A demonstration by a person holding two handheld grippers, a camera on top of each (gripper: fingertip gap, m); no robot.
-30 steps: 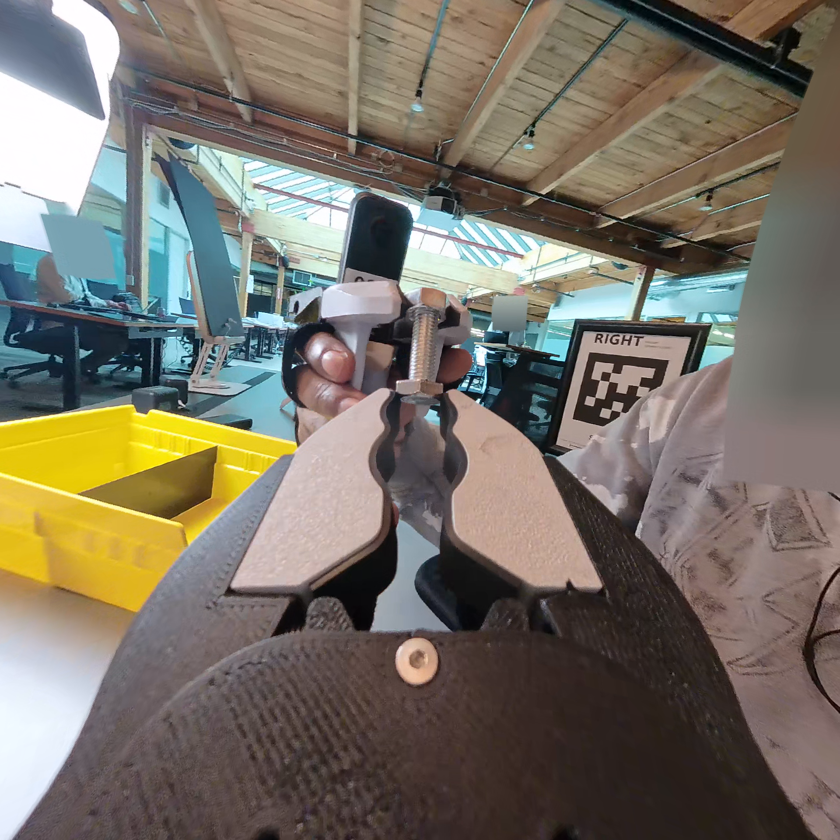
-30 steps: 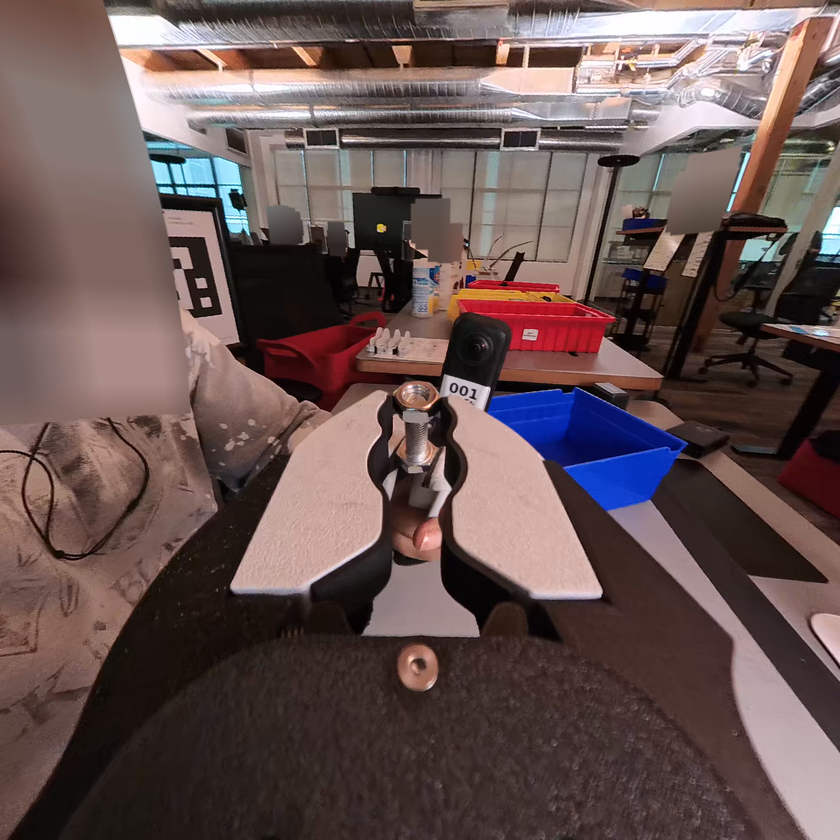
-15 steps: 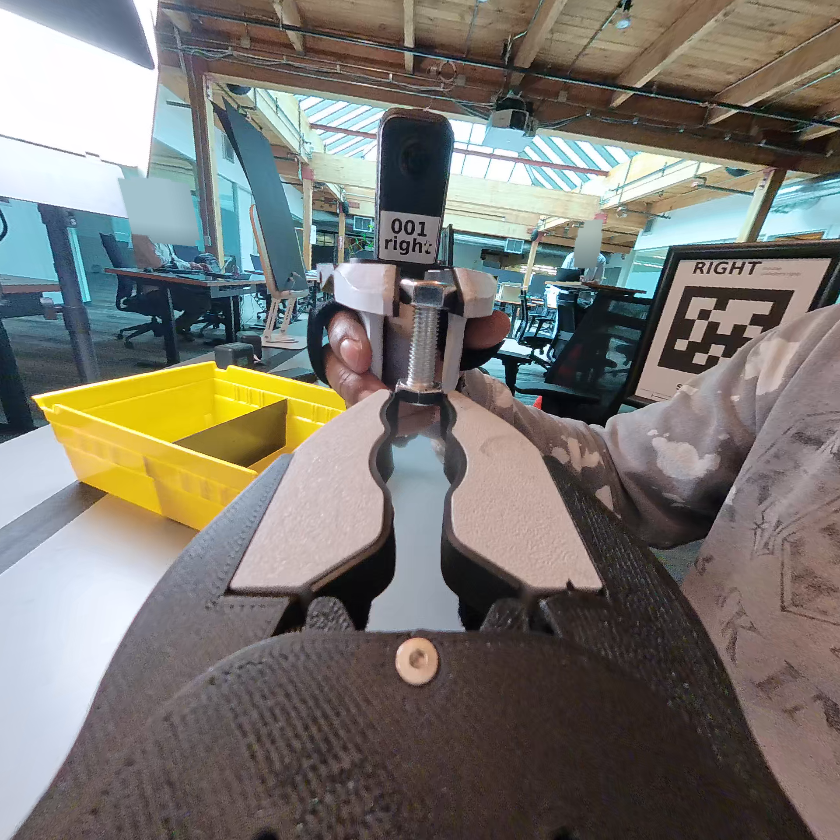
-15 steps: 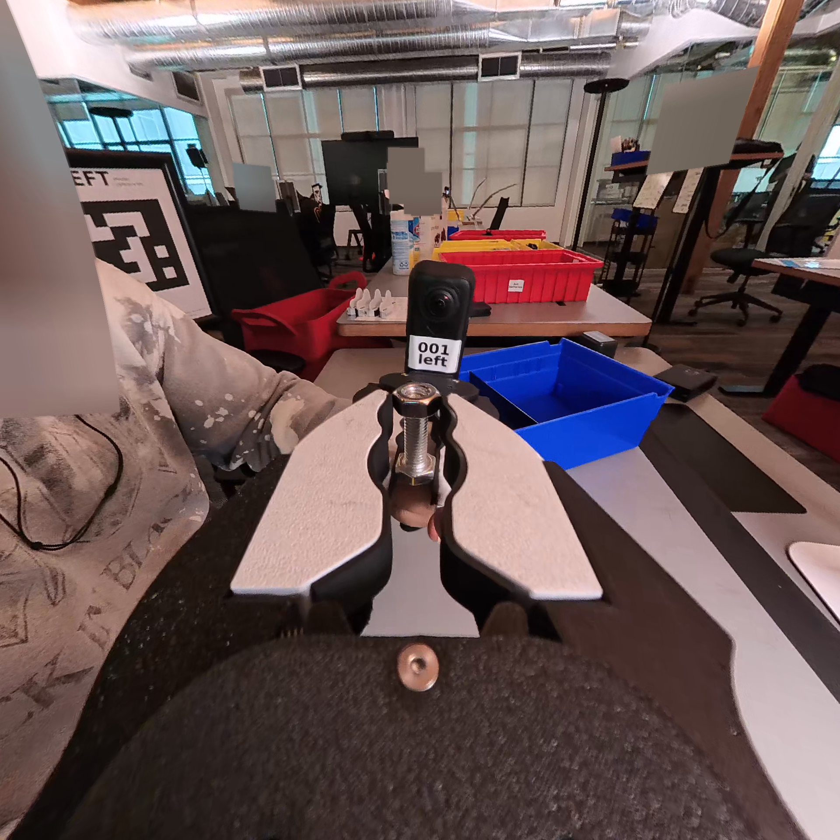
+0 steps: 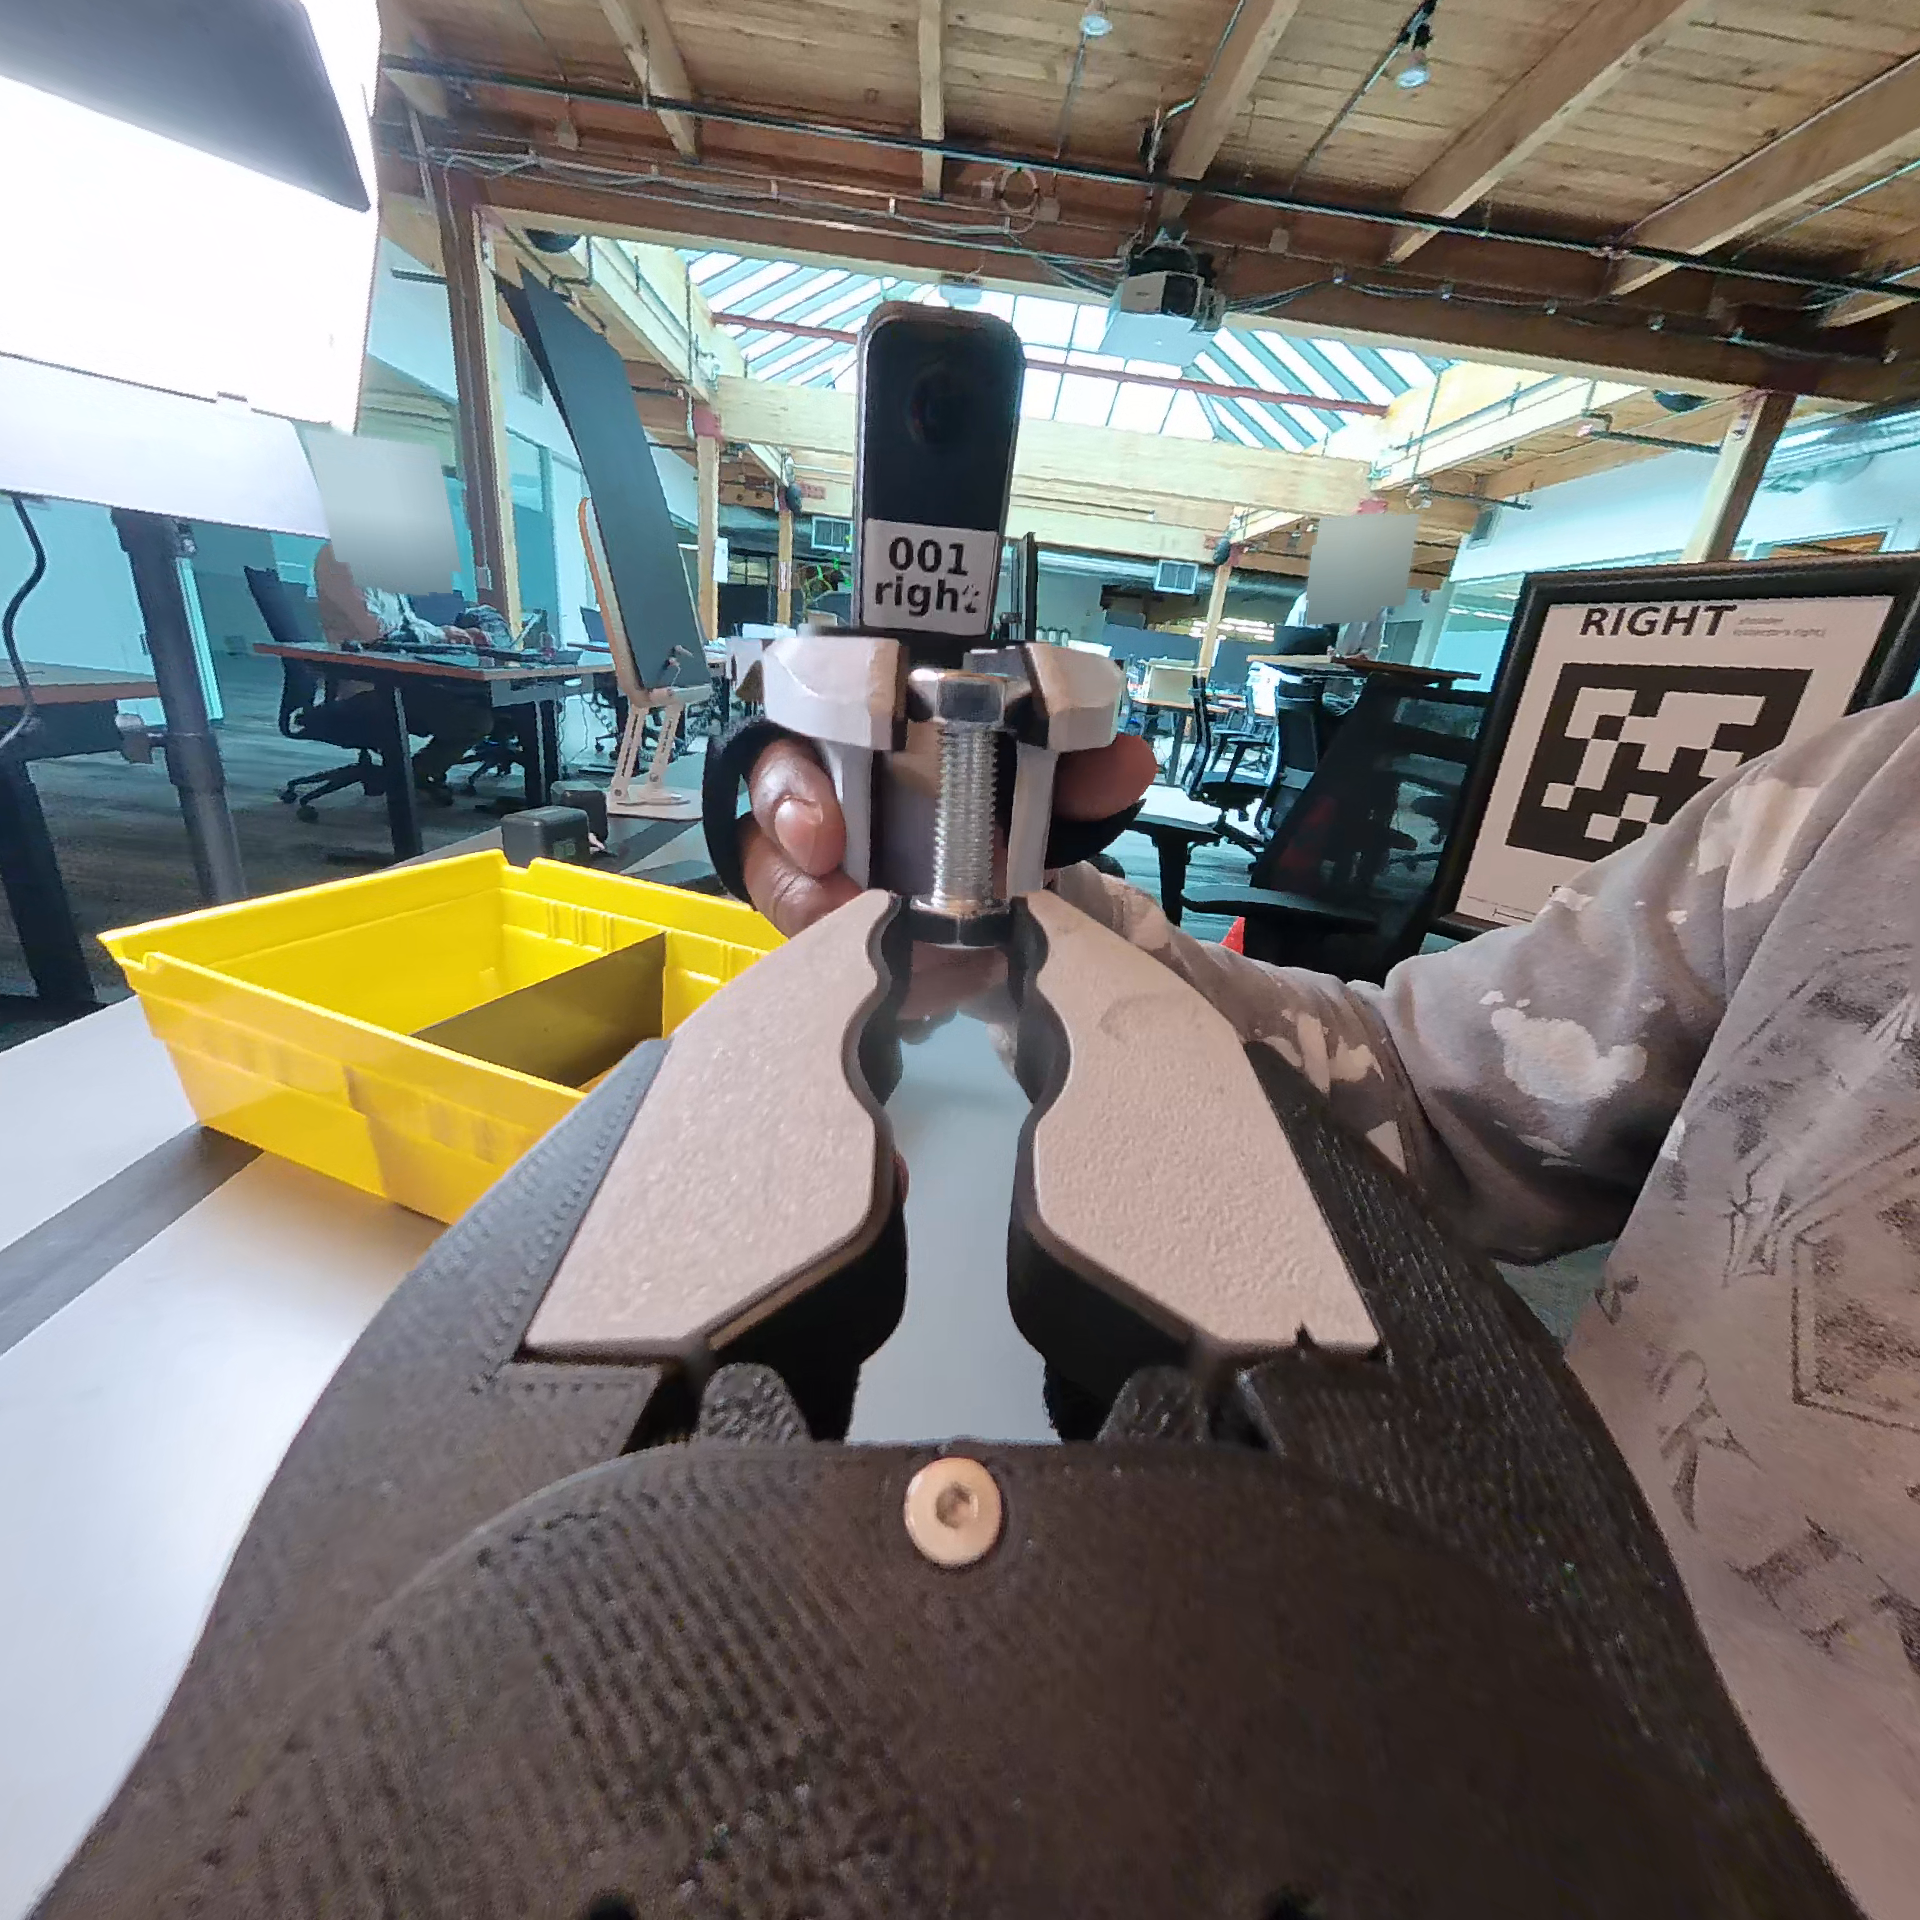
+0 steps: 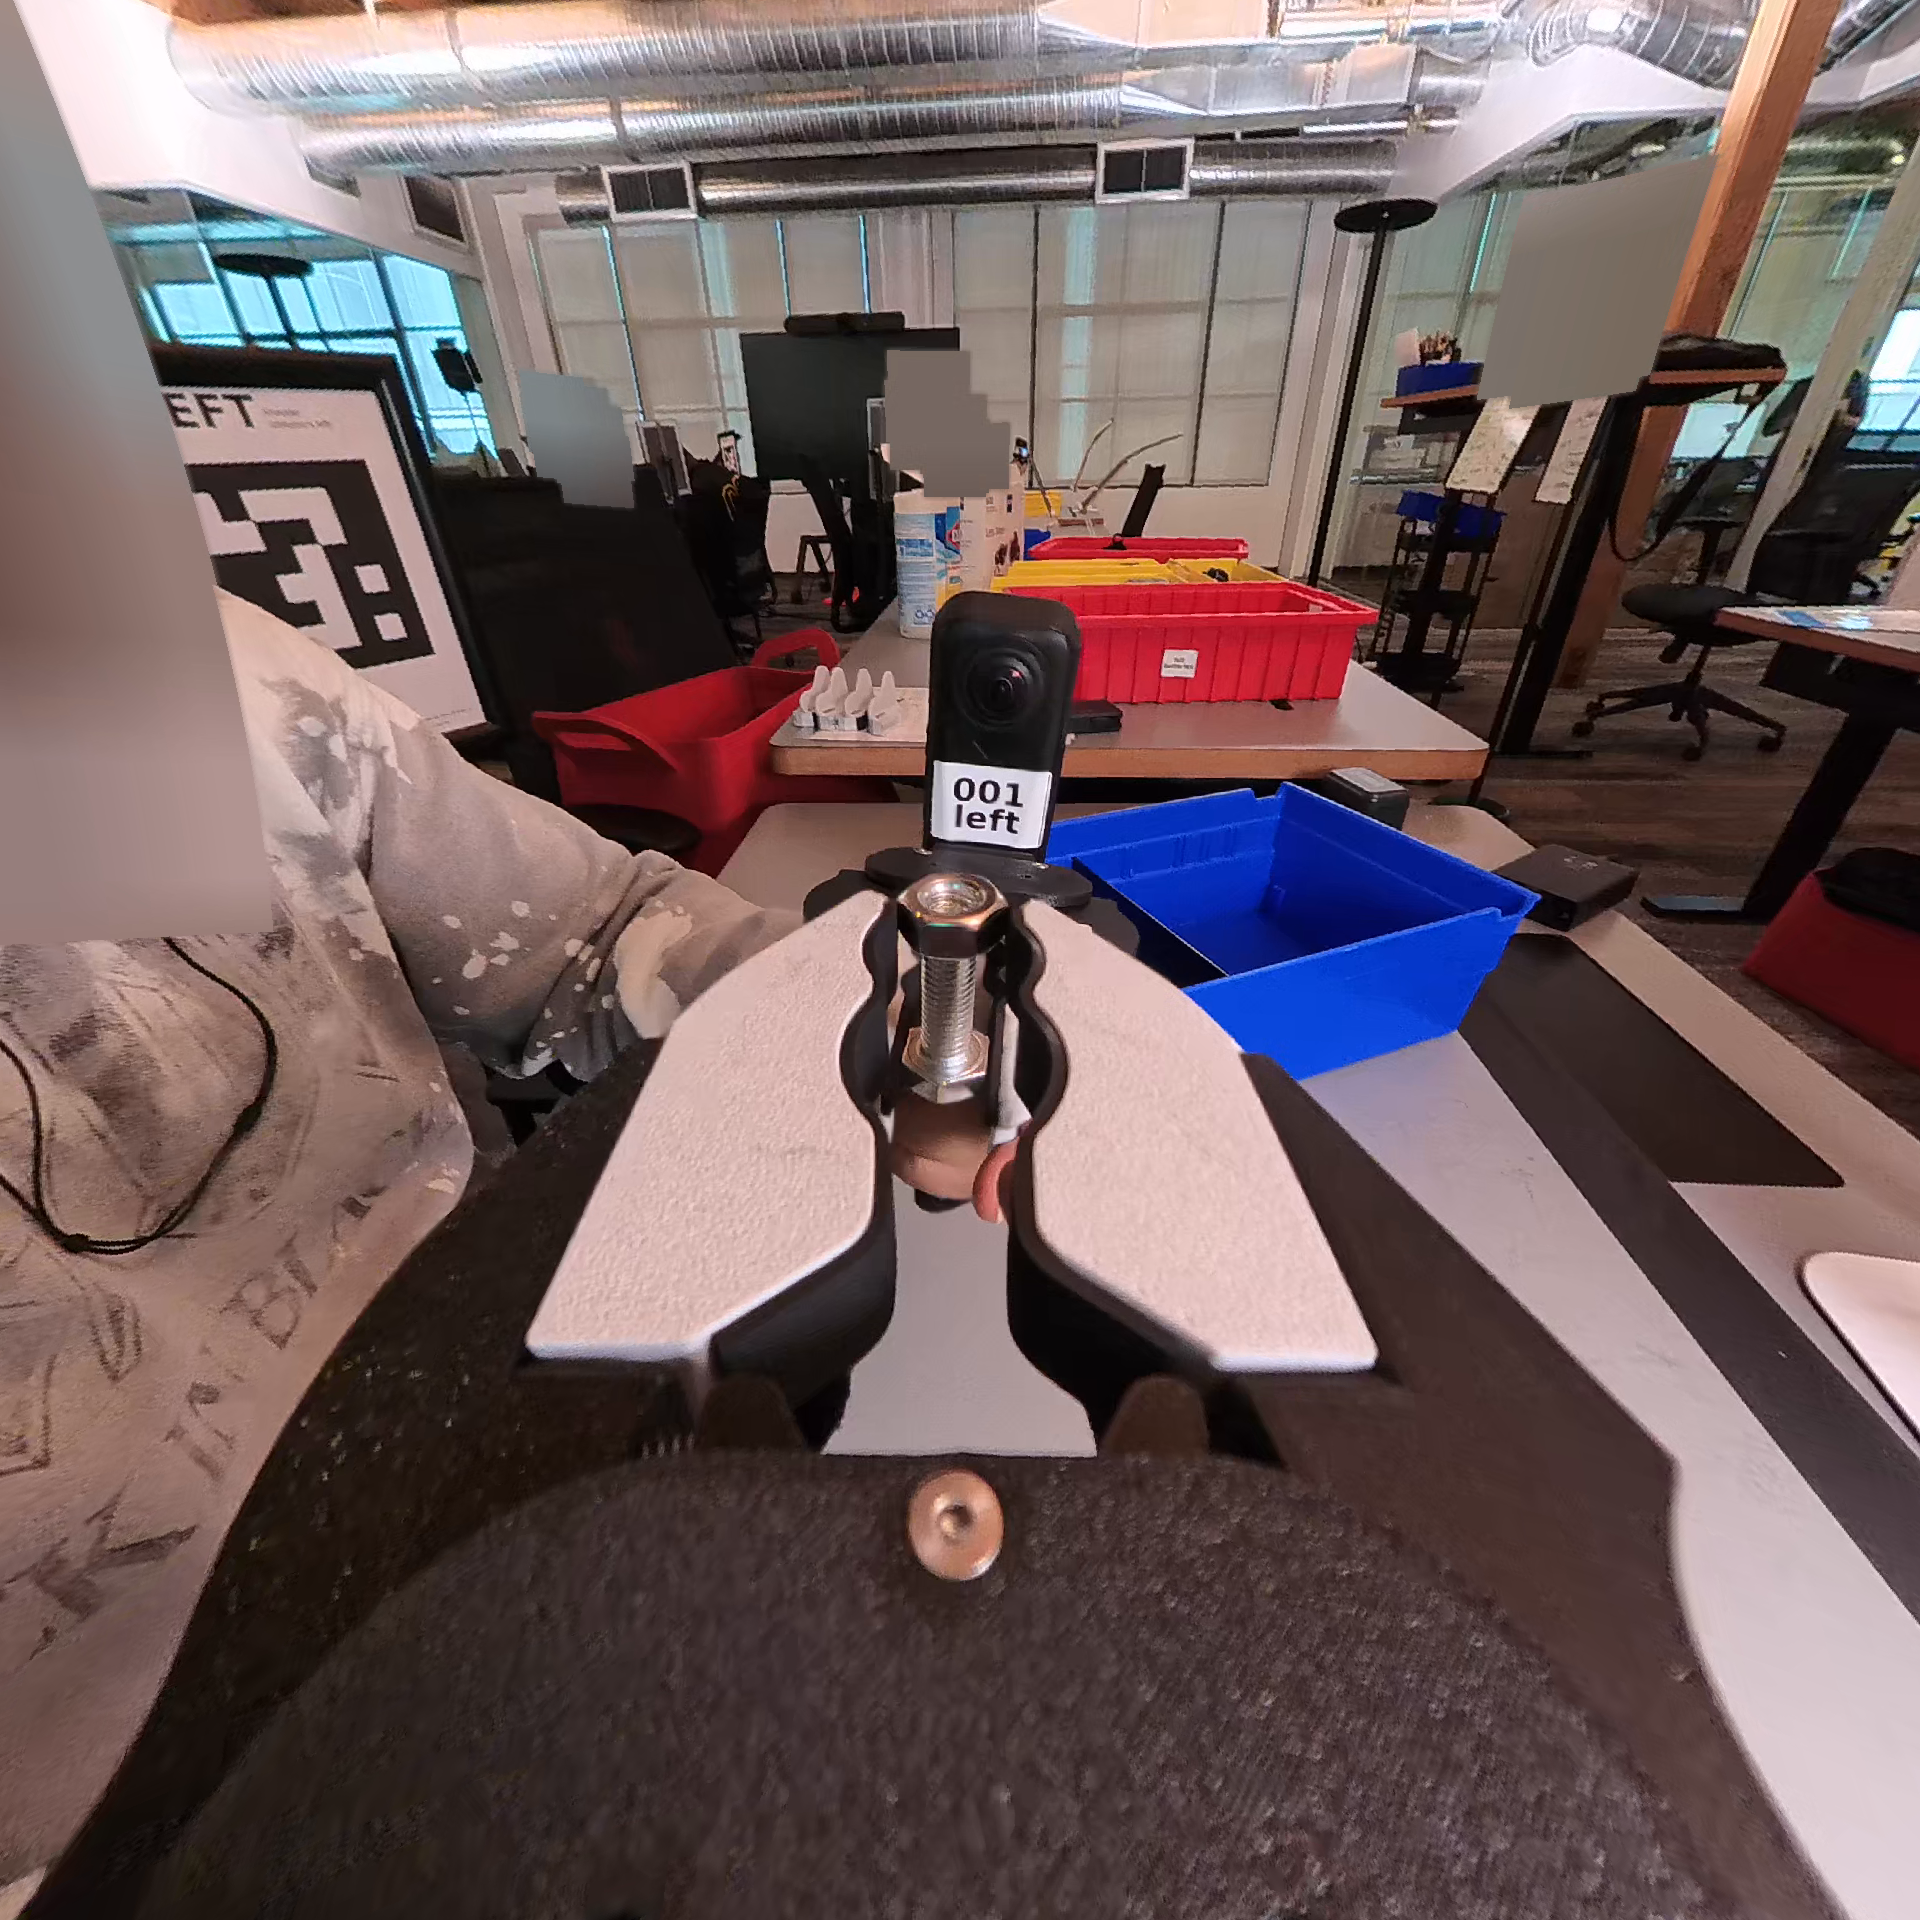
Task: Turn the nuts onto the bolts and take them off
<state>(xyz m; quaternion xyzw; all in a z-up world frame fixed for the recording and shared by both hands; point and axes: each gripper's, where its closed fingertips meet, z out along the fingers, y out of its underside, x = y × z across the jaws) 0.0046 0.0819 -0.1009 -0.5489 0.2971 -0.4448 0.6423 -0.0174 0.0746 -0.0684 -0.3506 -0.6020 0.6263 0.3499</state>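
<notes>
The bolt (image 5: 964, 800), head pinched in the right gripper (image 6: 951, 1070), reaches to the left gripper (image 5: 958, 925) clamping its nut (image 5: 958, 921) (barely threaded, I'd judge), so twisting comes next.

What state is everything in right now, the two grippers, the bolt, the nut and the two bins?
left gripper: shut on the nut.
right gripper: shut on the bolt, near its head.
bolt: upright, head up, held in the air.
nut: threaded on the bolt's lower end, far from the head.
yellow bin: open, black divider inside, no parts showing.
blue bin: open, nothing showing inside.
</notes>
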